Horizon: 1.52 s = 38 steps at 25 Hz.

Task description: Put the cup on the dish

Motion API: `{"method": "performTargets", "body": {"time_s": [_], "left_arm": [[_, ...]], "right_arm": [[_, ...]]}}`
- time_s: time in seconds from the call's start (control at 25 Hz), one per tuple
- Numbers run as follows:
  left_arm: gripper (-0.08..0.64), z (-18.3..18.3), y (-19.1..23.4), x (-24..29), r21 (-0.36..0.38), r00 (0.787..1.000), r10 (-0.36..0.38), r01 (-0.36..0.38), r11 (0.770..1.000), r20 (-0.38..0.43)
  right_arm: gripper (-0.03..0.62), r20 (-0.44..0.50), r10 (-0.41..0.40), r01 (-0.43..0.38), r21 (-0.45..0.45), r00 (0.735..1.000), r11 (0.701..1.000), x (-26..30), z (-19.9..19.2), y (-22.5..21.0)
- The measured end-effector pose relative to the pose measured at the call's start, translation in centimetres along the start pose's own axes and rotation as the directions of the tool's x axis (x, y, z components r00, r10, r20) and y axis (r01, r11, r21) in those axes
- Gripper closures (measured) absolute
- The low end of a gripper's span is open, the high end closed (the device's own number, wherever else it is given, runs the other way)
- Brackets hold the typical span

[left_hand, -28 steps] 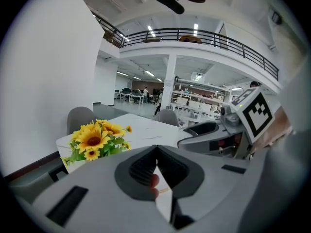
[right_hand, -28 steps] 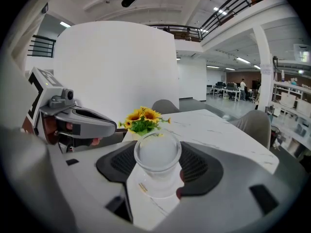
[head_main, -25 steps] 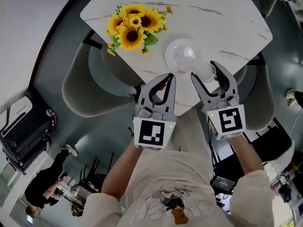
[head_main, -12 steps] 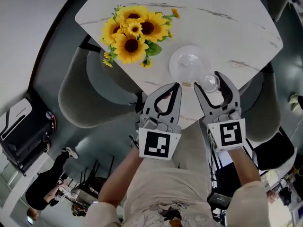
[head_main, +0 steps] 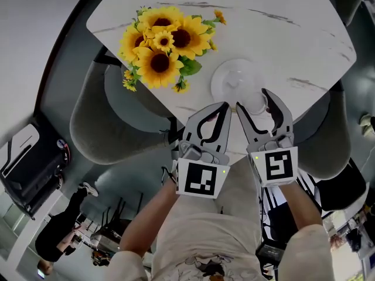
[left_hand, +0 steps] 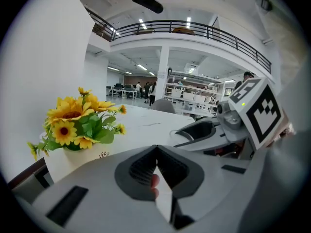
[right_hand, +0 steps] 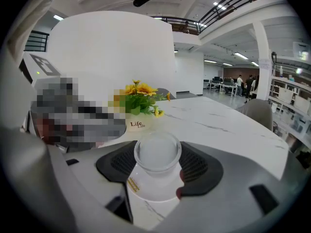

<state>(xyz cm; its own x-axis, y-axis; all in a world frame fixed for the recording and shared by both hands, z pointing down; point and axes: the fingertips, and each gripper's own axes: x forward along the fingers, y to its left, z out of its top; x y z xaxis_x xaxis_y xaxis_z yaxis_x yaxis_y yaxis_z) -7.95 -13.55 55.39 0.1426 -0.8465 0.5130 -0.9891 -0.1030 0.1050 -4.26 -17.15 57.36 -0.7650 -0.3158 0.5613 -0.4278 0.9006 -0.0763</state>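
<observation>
A clear glass cup (head_main: 256,101) (right_hand: 157,150) sits between the pads of my right gripper (head_main: 253,100) (right_hand: 158,163), which is shut on it. The cup hangs over the near right rim of a clear round dish (head_main: 233,79) (right_hand: 148,191) on the white marble table (head_main: 293,34). I cannot tell whether the cup touches the dish. My left gripper (head_main: 221,108) (left_hand: 156,152) is just left of the right one at the table's near edge, shut with nothing in it.
A bunch of sunflowers (head_main: 159,45) (left_hand: 73,123) in a white pot (right_hand: 138,124) stands left of the dish. Grey chairs (head_main: 108,119) flank the table's near corner, one on each side. The table's far half is bare marble.
My right gripper has carried the cup slightly closer over the dish's rim. The two grippers now sit nearer each other.
</observation>
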Motion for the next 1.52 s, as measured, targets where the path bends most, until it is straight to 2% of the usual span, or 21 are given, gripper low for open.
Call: {"method": "performTargets", "body": {"time_s": [0.28, 0.76, 0.96, 1.16, 1.28, 1.44, 1.52], "left_arm": [[0.557, -1.3, 1.2, 1.4, 0.002, 1.000, -0.001, 0.001, 1.000, -0.020], [0.557, -1.9, 1.4, 2.1, 0.001, 0.999, -0.019, 0.019, 1.000, -0.025], [0.557, -2.4, 1.3, 2.0, -0.011, 0.999, -0.016, 0.016, 1.000, -0.035], [0.557, -2.1, 1.4, 1.9, 0.006, 0.999, -0.018, 0.018, 1.000, -0.029], [0.557, -2.6, 1.1, 1.7, -0.020, 0.999, -0.010, 0.010, 1.000, -0.042], [0.557, -1.7, 1.2, 1.5, 0.008, 1.000, -0.012, 0.012, 1.000, -0.018], [0.557, -1.8, 1.1, 1.3, -0.004, 1.000, -0.013, 0.013, 1.000, -0.019]], "right_arm": [[0.321, -0.036, -0.004, 0.005, 0.015, 0.999, 1.000, 1.5, -1.2, -0.3], [0.321, -0.043, -0.007, 0.007, -0.002, 0.999, 1.000, 2.2, -1.3, 0.0], [0.321, -0.018, -0.002, 0.001, -0.062, 1.000, 0.998, 2.3, -0.8, 0.2], [0.321, -0.004, 0.019, -0.019, -0.051, 1.000, 0.998, 2.2, -0.6, 0.4], [0.321, -0.006, 0.017, -0.017, -0.041, 1.000, 0.999, 2.0, -0.7, 0.4], [0.319, 0.003, 0.020, -0.020, -0.023, 1.000, 1.000, 1.8, -0.3, 0.4], [0.319, 0.006, 0.021, -0.021, -0.012, 1.000, 1.000, 1.6, -0.2, 0.5]]}}
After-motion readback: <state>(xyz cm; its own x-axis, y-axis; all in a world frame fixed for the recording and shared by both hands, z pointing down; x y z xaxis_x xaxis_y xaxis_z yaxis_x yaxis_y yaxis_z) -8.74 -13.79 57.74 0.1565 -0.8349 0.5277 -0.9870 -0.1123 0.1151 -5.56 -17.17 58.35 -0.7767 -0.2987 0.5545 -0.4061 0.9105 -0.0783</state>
